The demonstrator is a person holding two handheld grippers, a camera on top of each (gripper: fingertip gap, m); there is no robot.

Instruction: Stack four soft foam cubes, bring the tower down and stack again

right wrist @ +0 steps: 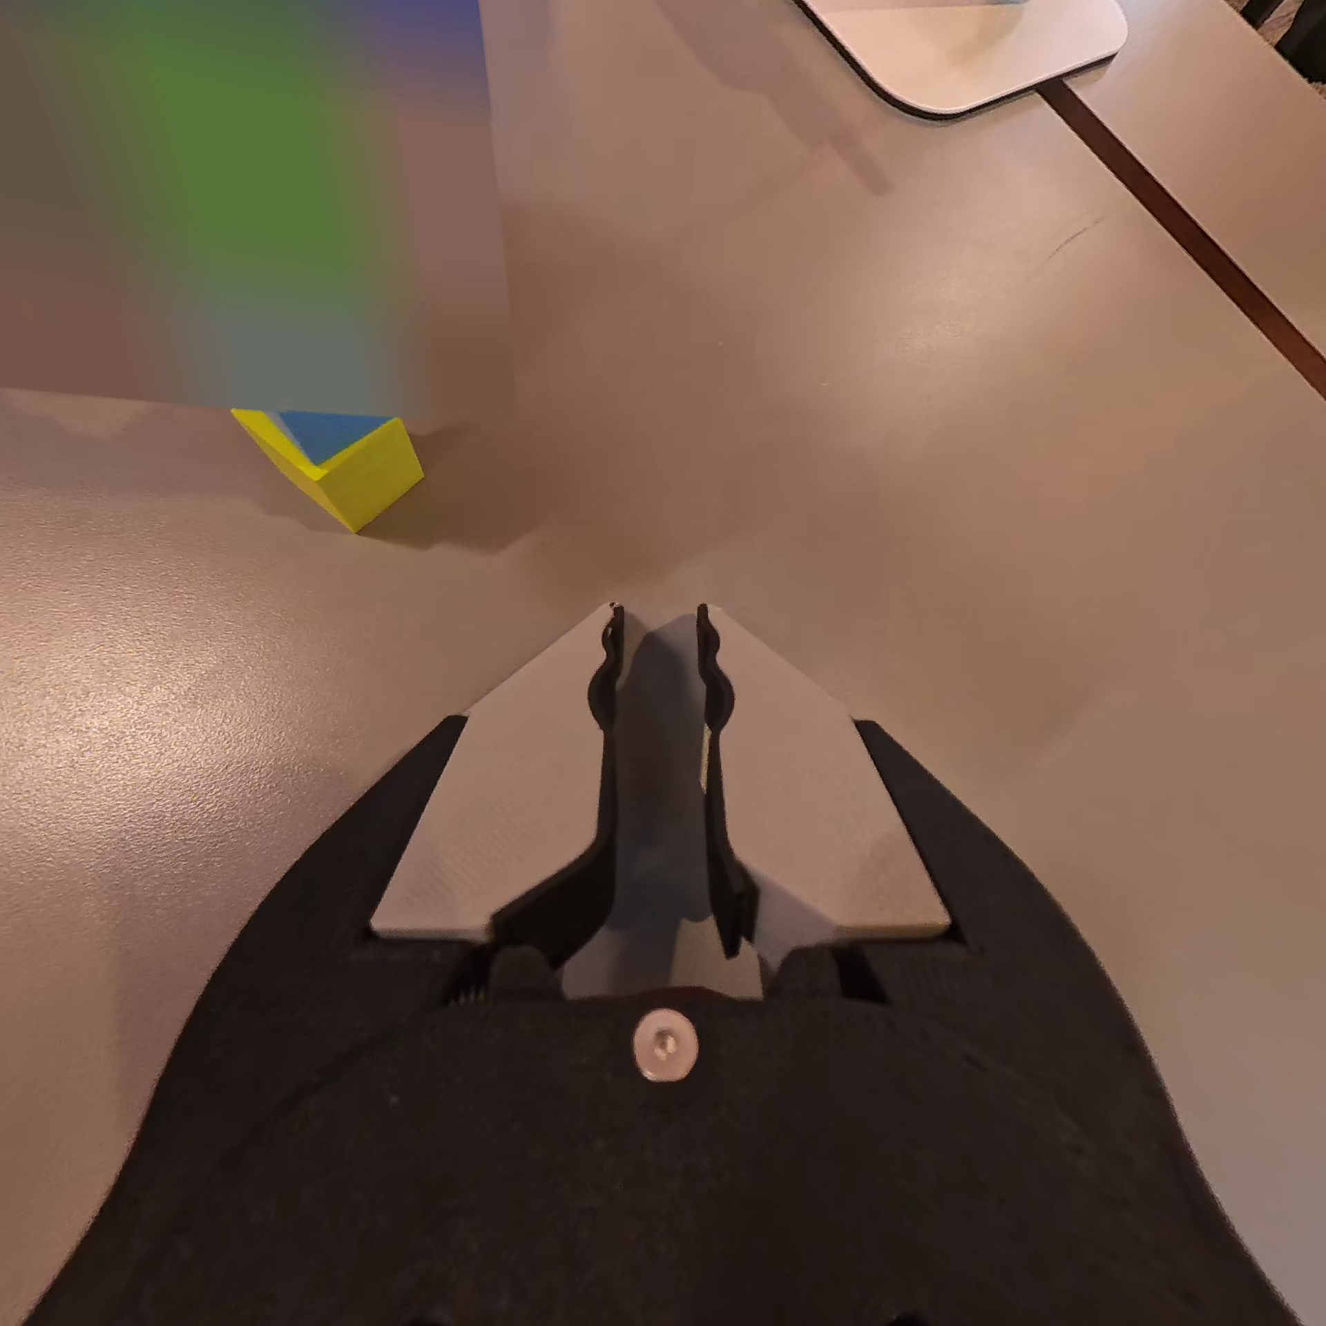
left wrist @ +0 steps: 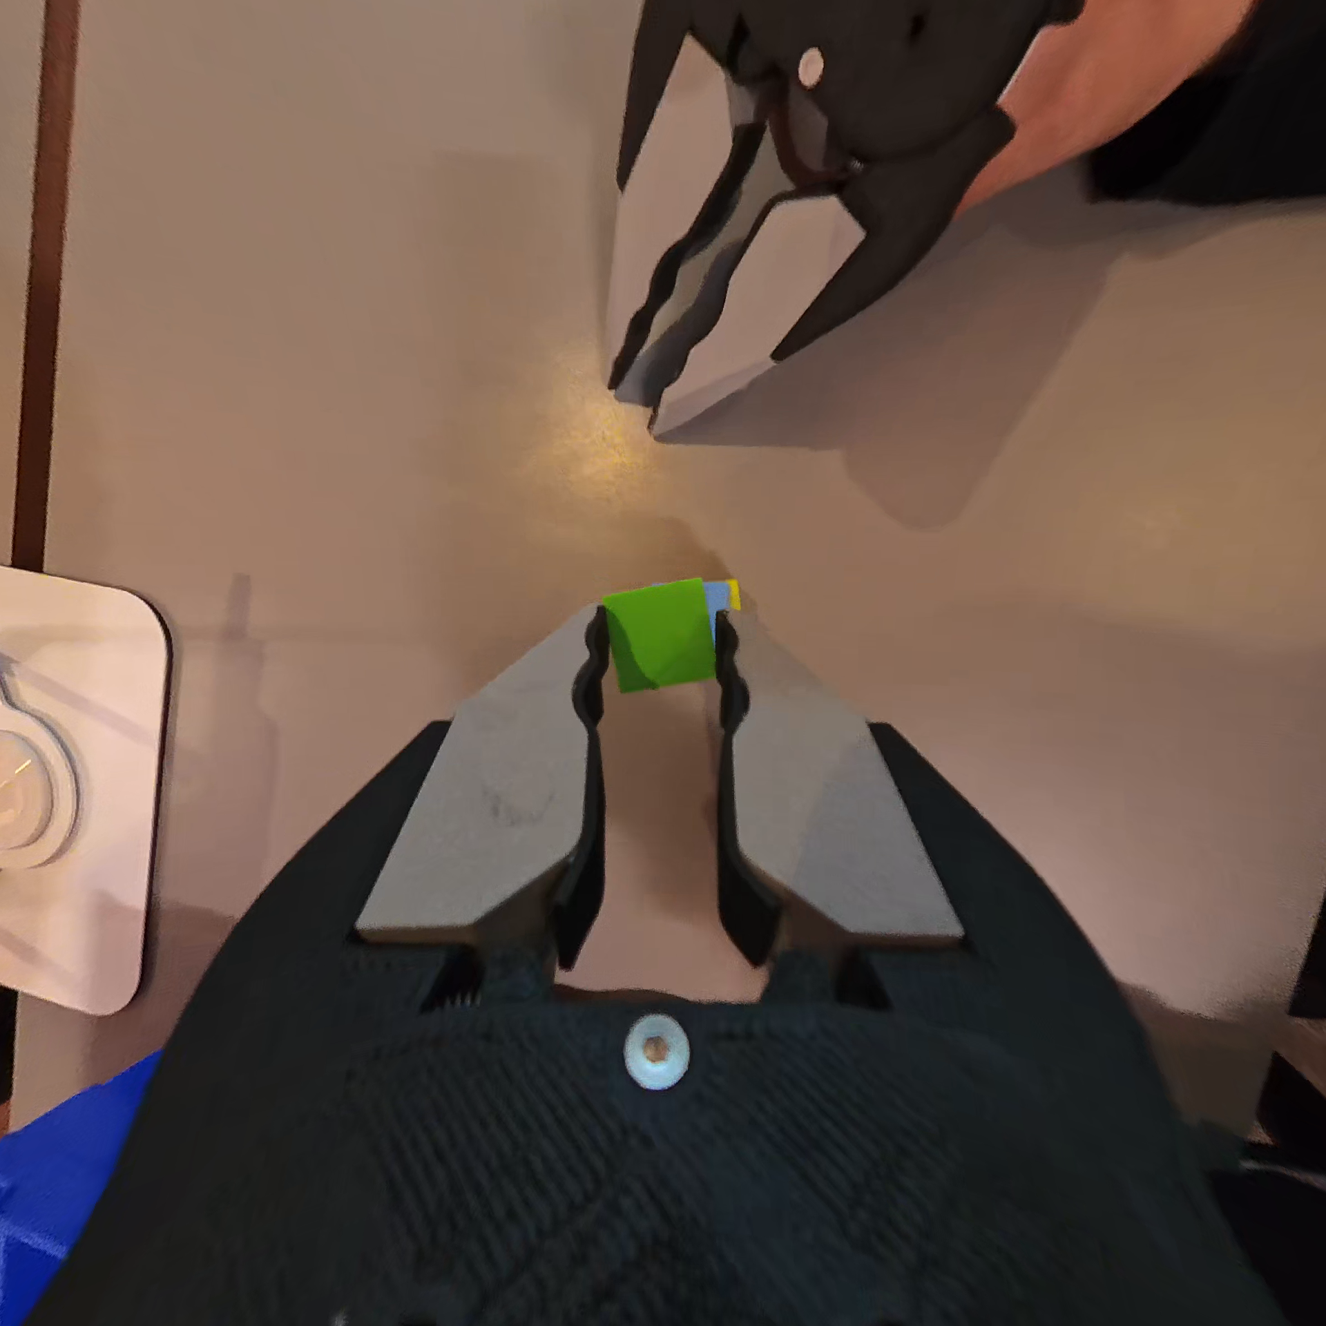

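- The left gripper (left wrist: 659,631) looks straight down over the stack, its two fingers closed on the green cube (left wrist: 659,635), one fingertip at each side of it.
- In the left wrist view, slivers of a blue cube (left wrist: 715,597) and a yellow cube (left wrist: 733,593) peek out past the green one's far right edge, beneath it.
- Only that view shows the right gripper (left wrist: 649,405) from outside: it hangs ahead of the left fingers and to their right, over the beige table (left wrist: 287,359), empty, a hand (left wrist: 1119,93) behind it.
- The right wrist view shows its own fingers (right wrist: 545,732) with a narrow gap between the tips and nothing in it, only table below.
- The stack's base shows plainly here alone: the yellow cube (right wrist: 359,473) sits on the table (right wrist: 861,430) ahead and to the left of the fingertips, well apart from them, with the blue cube (right wrist: 330,430) on top, turned at an angle to it.
- Above the blue cube a blurred patch hides the rest of the stack, so I cannot tell how many cubes it has.
- A white rounded board (left wrist: 79,789) lies left of the left fingers; in the right view it (right wrist: 969,50) lies far ahead to the right.
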